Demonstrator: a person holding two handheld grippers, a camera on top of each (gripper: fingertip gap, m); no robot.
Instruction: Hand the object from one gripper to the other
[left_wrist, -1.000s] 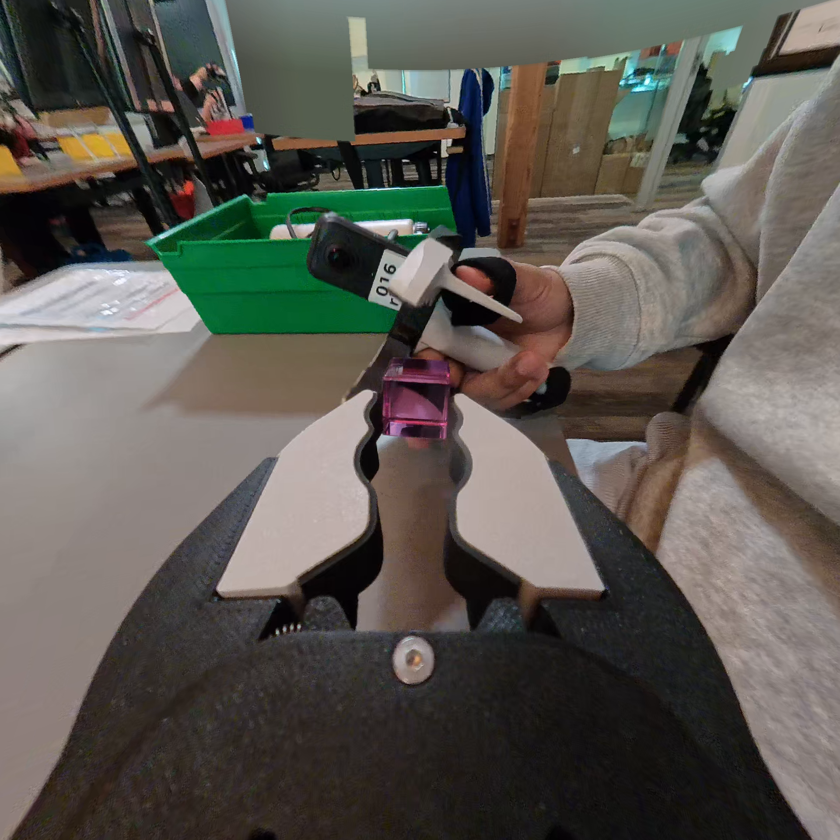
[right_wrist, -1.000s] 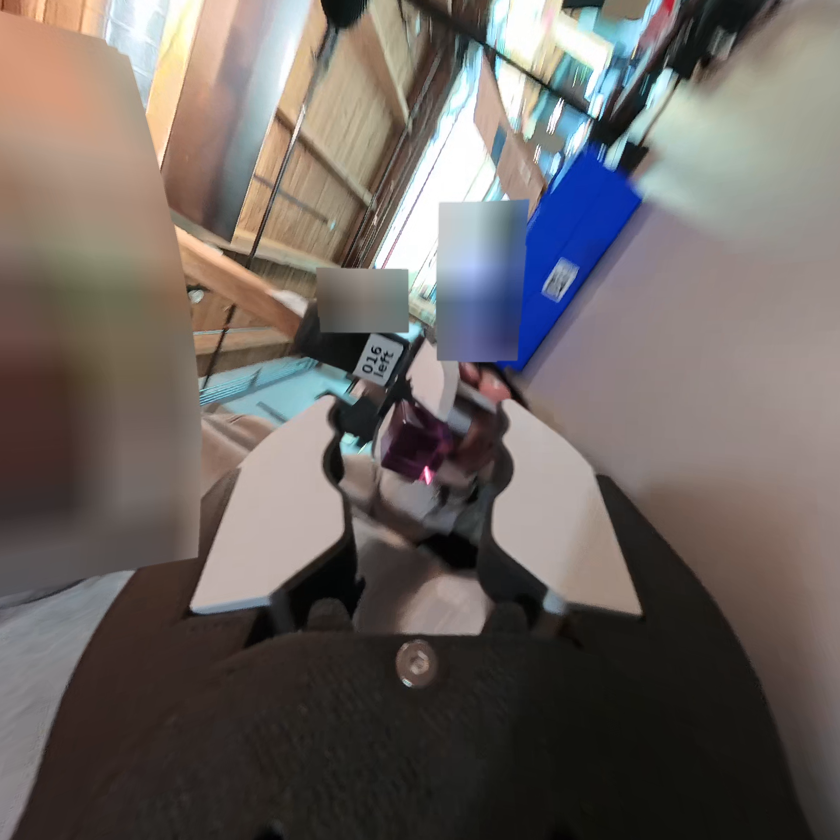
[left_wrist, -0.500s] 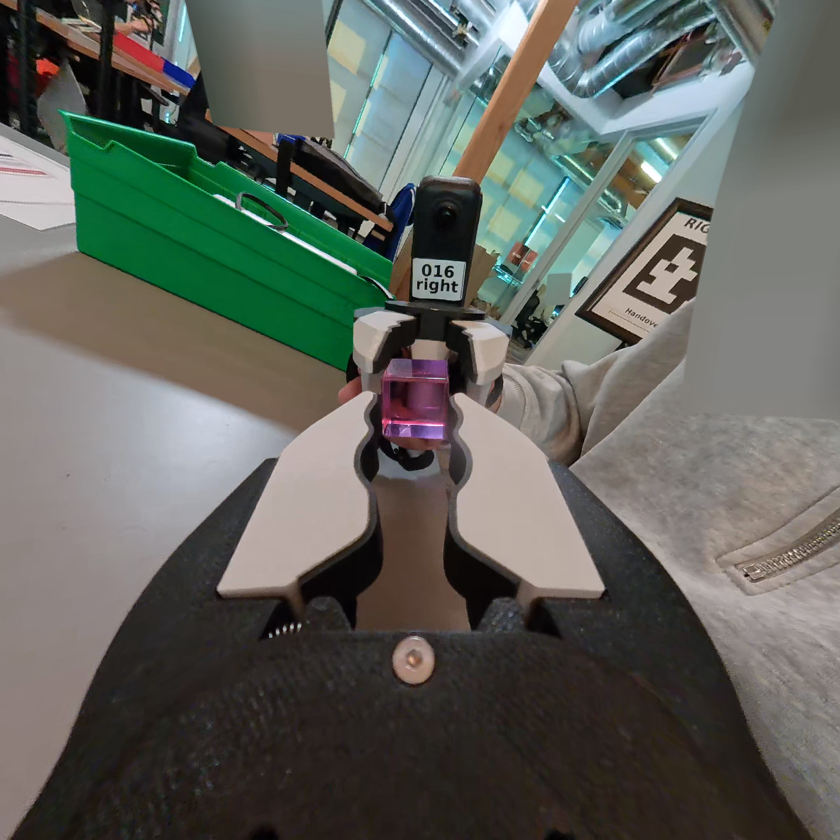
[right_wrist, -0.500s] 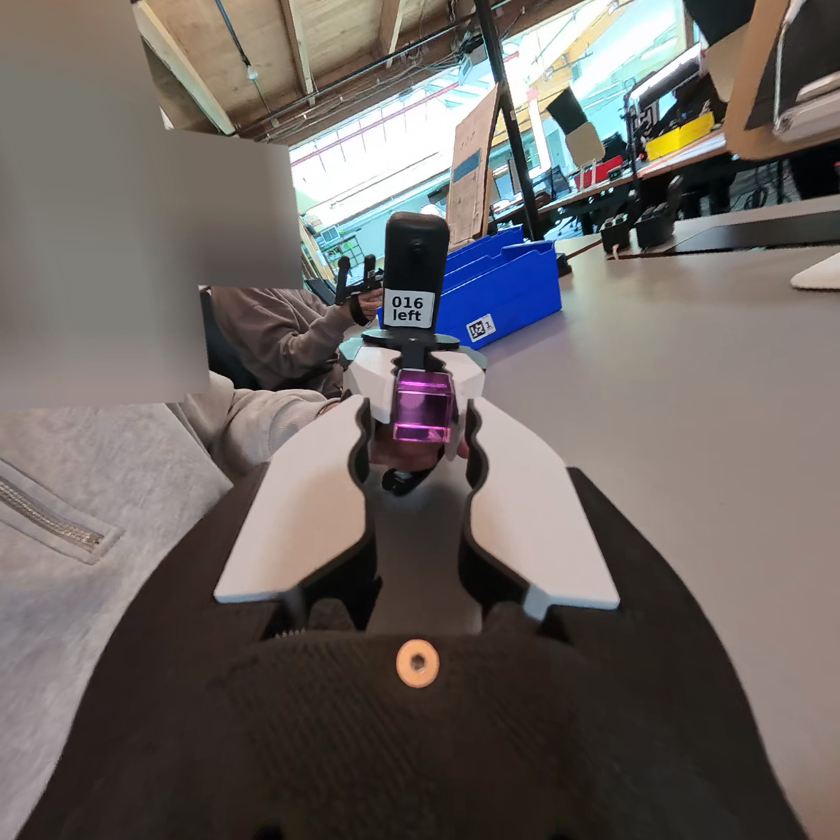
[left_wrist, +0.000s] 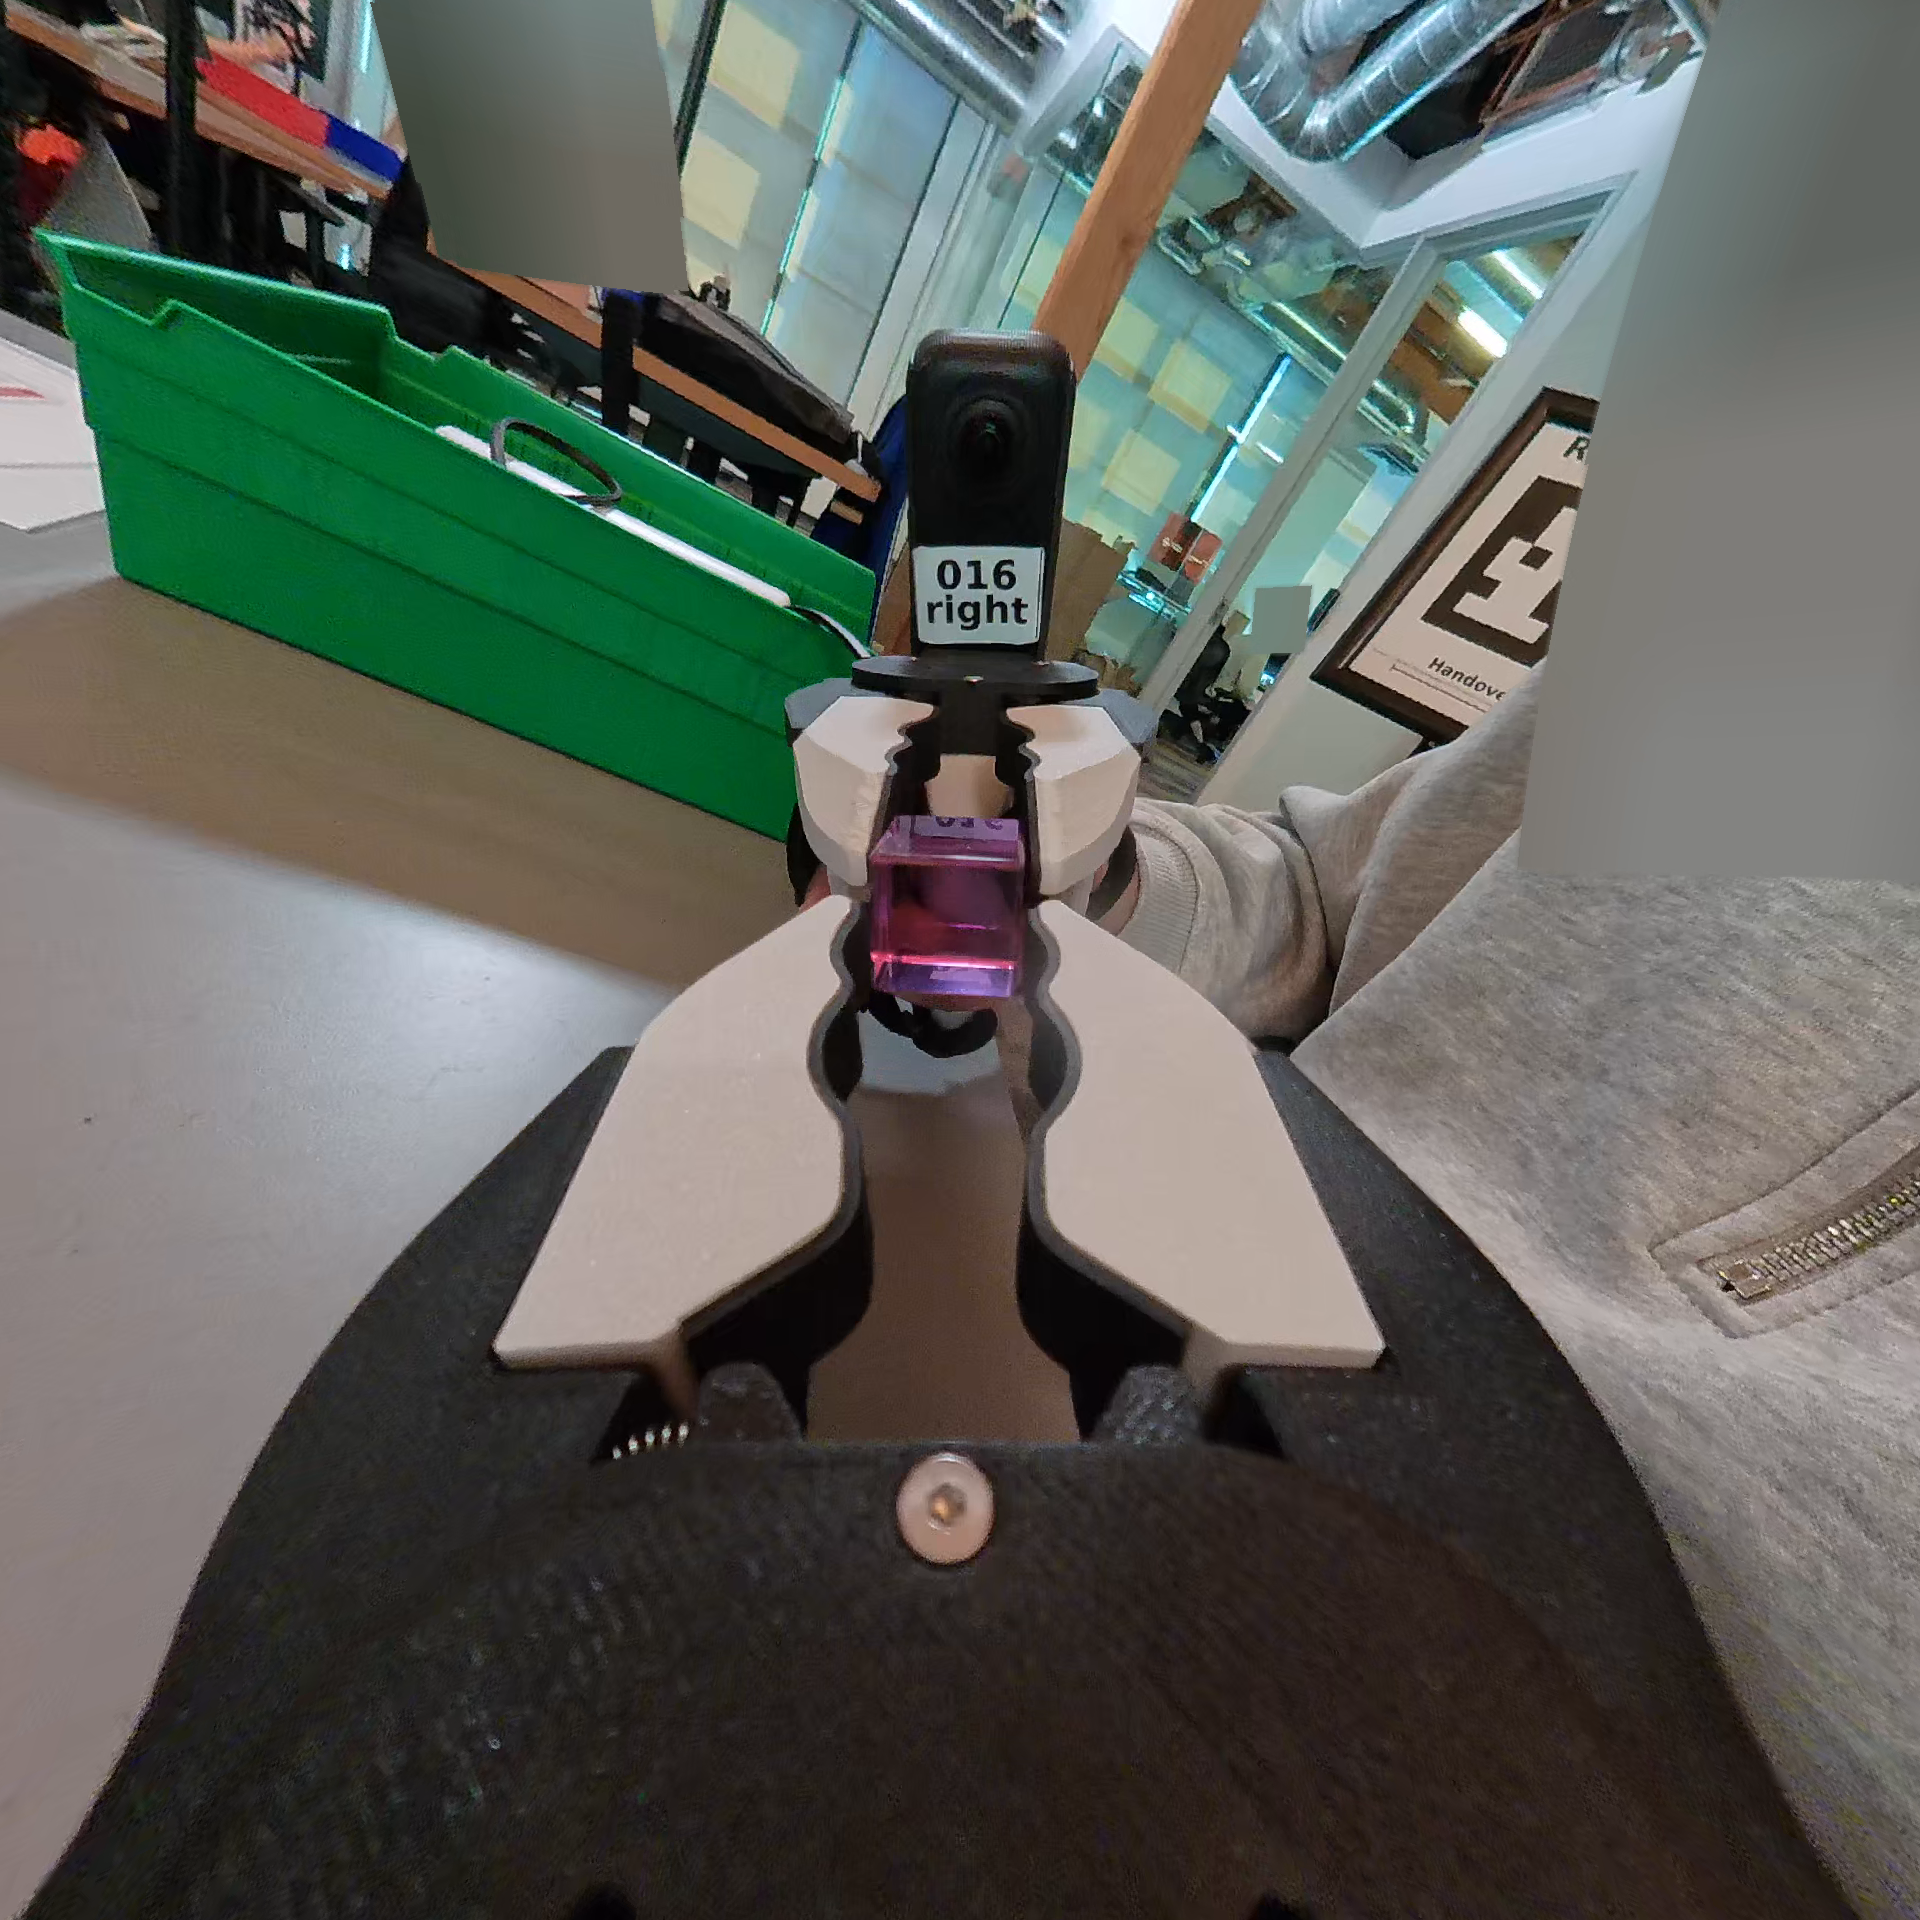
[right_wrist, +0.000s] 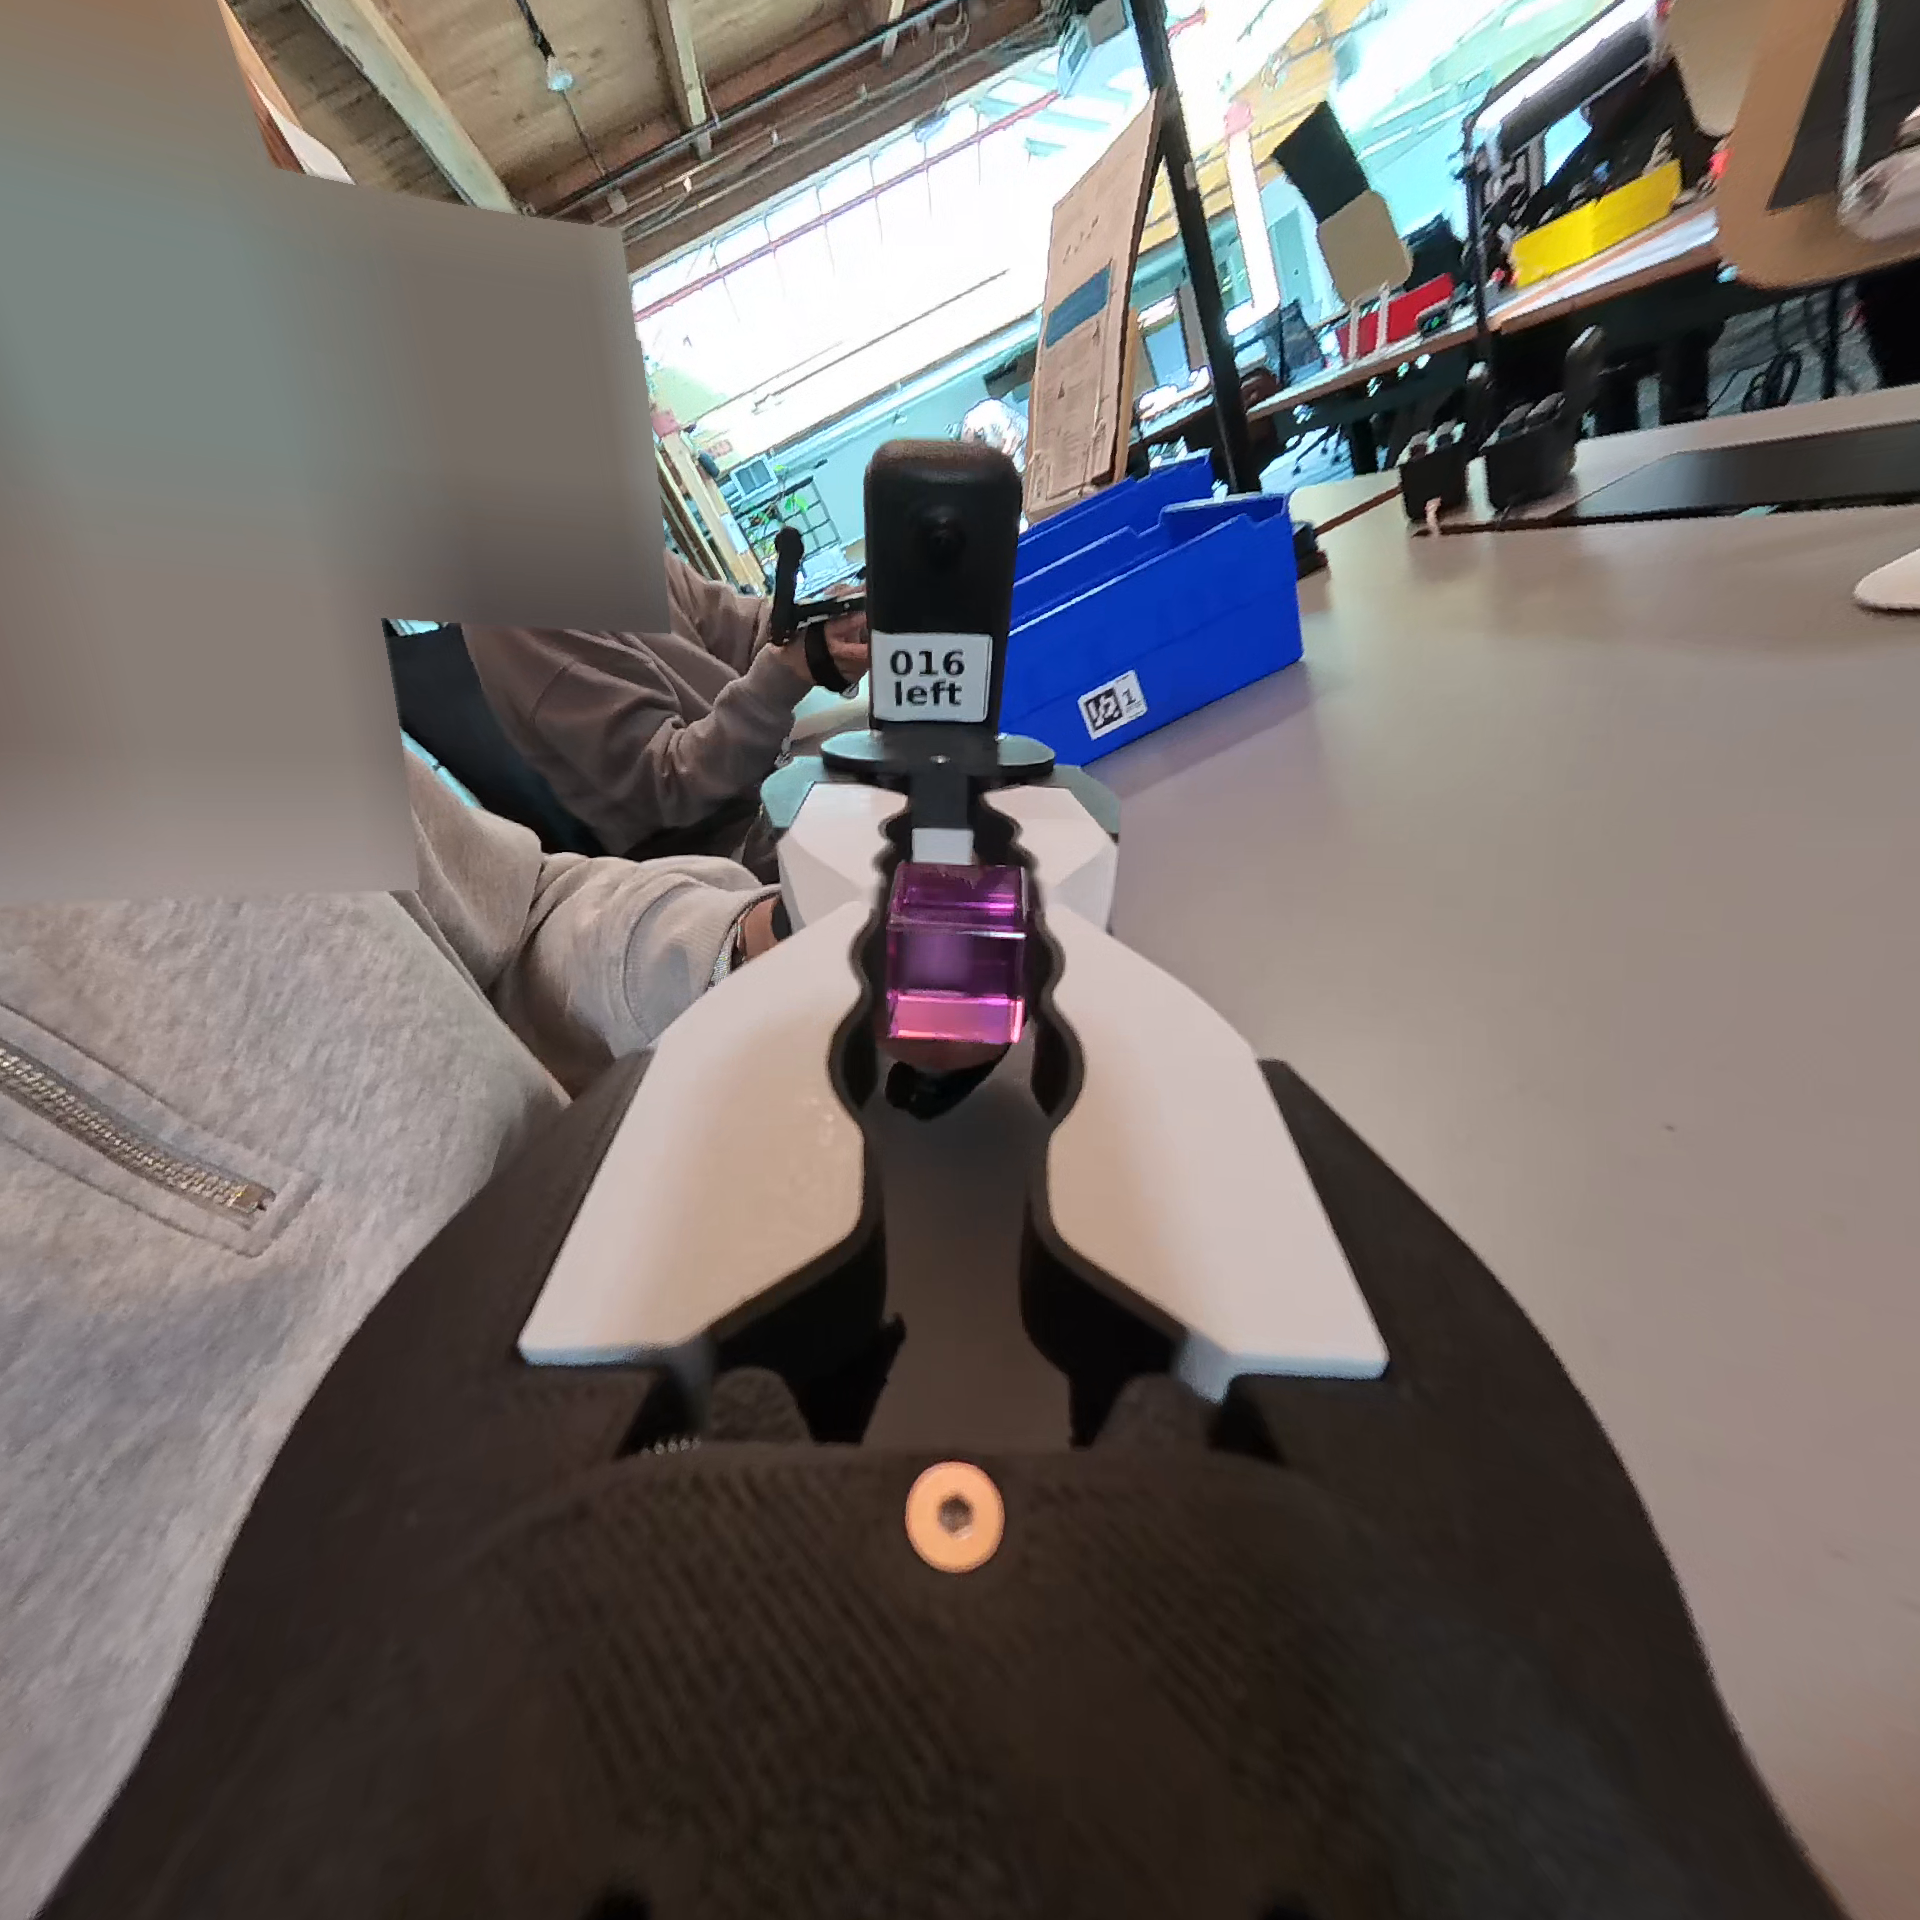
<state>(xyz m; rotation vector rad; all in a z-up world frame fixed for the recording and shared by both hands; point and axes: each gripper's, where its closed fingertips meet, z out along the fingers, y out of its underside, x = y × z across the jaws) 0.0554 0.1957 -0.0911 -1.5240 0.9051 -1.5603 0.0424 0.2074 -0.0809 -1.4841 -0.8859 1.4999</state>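
Left tool (left_wrist: 948, 940) and right tool (right_wrist: 958, 961) point straight at each other, tip to tip, level above the table (left_wrist: 260, 1039), both held upright with their cameras on top. Purple see-through cube (left_wrist: 945, 920) sits mid-frame in both views, in the air between the two sets of tips. In the left wrist view the left tool's tips press the cube's sides, narrow grip, holding it. In the right wrist view the right tool's tips also sit against the cube (right_wrist: 958, 966) on both sides, narrow; looks like contact, both tools on it at once. Facing right tool (left_wrist: 966, 800) shows centre frame just behind the cube, a sleeve (left_wrist: 1226, 894) in grey behind it at right. Facing left tool (right_wrist: 940, 842) likewise centre, grey sleeve (right_wrist: 582, 935) to its left. Green bin (left_wrist: 364, 499) upper left on the table in the left view. Blue bin (right_wrist: 1164, 613) upper centre-right in the right view. Grey zip sweatshirt (left_wrist: 1558, 1195) fills the right side.
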